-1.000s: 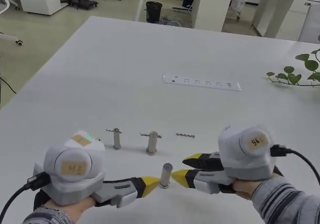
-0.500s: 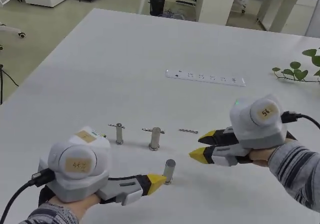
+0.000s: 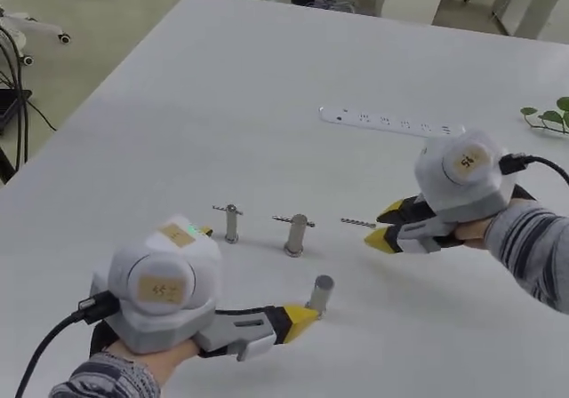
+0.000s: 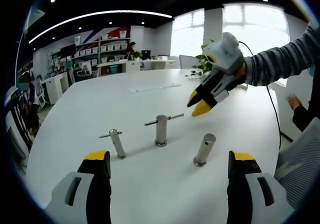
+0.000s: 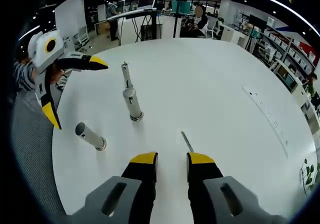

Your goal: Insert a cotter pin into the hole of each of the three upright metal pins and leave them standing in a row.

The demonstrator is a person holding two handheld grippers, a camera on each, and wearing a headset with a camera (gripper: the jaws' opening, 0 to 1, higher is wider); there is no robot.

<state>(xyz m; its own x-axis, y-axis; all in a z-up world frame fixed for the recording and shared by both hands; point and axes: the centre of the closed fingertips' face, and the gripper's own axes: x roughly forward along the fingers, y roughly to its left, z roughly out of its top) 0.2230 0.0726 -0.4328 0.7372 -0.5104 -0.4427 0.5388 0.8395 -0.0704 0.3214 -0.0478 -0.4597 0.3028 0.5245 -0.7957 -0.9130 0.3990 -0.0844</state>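
Note:
Three metal pins stand on the white table (image 3: 222, 105). The thin left pin (image 3: 231, 223) and the thicker middle pin (image 3: 295, 234) each carry a cotter pin across the top. Nearer me stands a bare pin (image 3: 321, 294), (image 4: 204, 149), (image 5: 90, 136). A loose cotter pin (image 3: 357, 223), (image 5: 187, 141) lies flat to the right of the middle pin. My right gripper (image 3: 386, 225), (image 5: 172, 160) is open by a narrow gap, its tips just short of that cotter pin. My left gripper (image 3: 253, 275), (image 4: 170, 159) is wide open, one fingertip (image 3: 300, 320) close beside the bare pin.
A white power strip (image 3: 391, 123) lies further back on the table. Leaves of a plant (image 3: 547, 118) reach in at the right edge. A black cable (image 3: 53, 345) trails from the left gripper. Desks and office chairs stand beyond the table.
My right gripper has left the bare pin and moved away and to the right, up to the loose cotter pin. The left gripper stays by the bare pin. The head camera shifted.

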